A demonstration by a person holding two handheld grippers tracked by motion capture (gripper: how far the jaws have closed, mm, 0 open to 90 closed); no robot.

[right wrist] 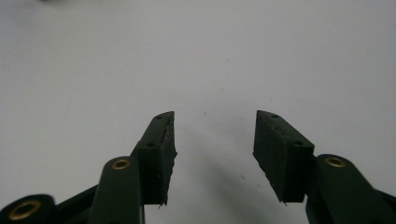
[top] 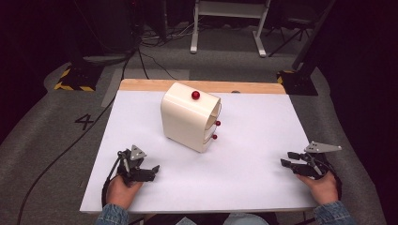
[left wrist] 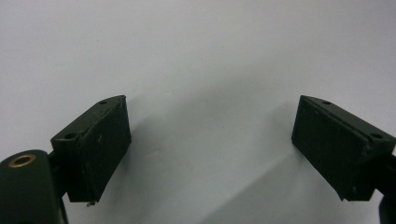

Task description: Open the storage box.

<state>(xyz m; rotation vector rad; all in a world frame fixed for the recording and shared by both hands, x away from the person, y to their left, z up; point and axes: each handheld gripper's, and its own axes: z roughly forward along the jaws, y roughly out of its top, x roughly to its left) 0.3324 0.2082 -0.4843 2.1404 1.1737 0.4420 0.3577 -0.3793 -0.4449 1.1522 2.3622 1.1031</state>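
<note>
A cream, rounded cabinet (top: pixel 190 117) stands at the middle of the white table (top: pixel 244 164), set at an angle. A red knob (top: pixel 195 95) sits on its top, and two more red knobs (top: pixel 216 130) stick out of its right face. My left gripper (top: pixel 151 171) rests low near the front left, held by a hand; its jaws stand wide apart over bare white surface (left wrist: pixel 210 121). At the front right, my right gripper (top: pixel 287 159) points left, jaws parted with nothing between them (right wrist: pixel 215 140). Both grippers are well apart from the cabinet.
A wooden strip (top: pixel 141 85) runs along the table's far edge. Cables (top: pixel 70 145) trail over the grey floor at the left. Dark stands (top: pixel 77 75) and a white frame (top: pixel 225 28) stand beyond the table.
</note>
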